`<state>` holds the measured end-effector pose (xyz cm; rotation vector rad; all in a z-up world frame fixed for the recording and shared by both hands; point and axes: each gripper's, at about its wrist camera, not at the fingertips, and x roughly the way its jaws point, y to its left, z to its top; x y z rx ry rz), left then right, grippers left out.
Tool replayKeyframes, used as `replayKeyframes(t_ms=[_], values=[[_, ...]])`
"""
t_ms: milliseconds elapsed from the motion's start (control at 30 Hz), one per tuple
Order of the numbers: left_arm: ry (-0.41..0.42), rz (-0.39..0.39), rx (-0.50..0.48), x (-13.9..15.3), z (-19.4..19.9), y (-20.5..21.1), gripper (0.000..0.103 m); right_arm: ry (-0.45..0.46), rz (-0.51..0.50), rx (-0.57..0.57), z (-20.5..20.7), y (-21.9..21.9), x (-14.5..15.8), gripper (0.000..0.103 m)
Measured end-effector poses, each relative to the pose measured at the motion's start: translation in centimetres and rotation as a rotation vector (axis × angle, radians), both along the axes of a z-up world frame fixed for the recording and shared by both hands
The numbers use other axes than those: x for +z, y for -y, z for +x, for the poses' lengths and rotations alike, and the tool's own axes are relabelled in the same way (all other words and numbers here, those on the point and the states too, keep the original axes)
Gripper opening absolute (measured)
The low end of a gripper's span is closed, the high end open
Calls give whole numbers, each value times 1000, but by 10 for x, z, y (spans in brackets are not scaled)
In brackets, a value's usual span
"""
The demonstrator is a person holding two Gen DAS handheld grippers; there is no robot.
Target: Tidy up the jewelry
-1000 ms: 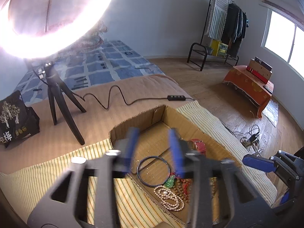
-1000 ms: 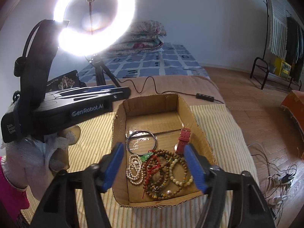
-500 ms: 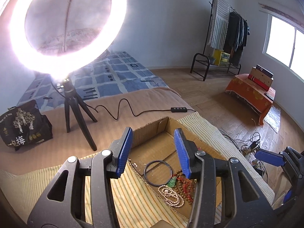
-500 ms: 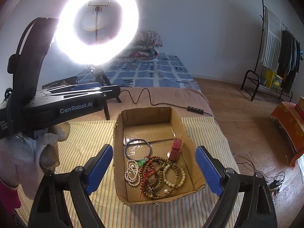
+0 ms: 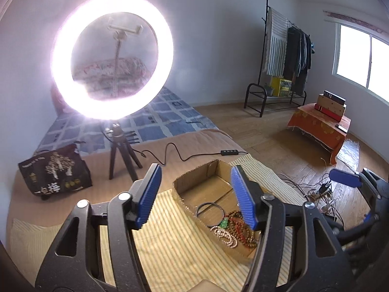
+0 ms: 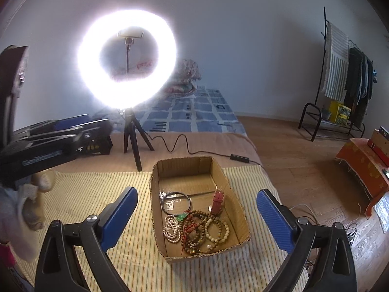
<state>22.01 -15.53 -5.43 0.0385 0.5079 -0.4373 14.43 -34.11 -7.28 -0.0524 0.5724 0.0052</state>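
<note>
Both the left gripper (image 5: 195, 196) and right gripper (image 6: 197, 219) have wide, empty jaws. The box (image 6: 239, 209) of beads (image 6: 197, 228) sits ahead, between the right jaws.

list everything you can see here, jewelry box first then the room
cardboard box: 1, brown, open, on striped cloth
dark bangle: 1, box middle, lying flat
red watch: 1, right of bangle
pearl strand: 1, white, box front left
green pendant: 1, beside pearls
bead bracelets: several, brown and cream, piled at front
striped cloth: 1, yellow, under box
ring light: 1, lit, on black tripod behind box
black bag: 1, left of tripod
clothes rack: 1, black, far wall
orange-covered table: 1, by window
left gripper: blue pads, open
right gripper: blue pads, open wide
</note>
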Motion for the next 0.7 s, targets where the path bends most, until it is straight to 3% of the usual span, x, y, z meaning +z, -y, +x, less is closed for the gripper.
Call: replayKeyframes(t_ms=[100, 700], values=[[25, 7, 9, 8, -19, -12, 77, 9, -16, -2, -5, -3, 2, 100], [5, -5, 51, 10, -87, -42, 84, 77, -25, -47, -24, -8, 12, 103]])
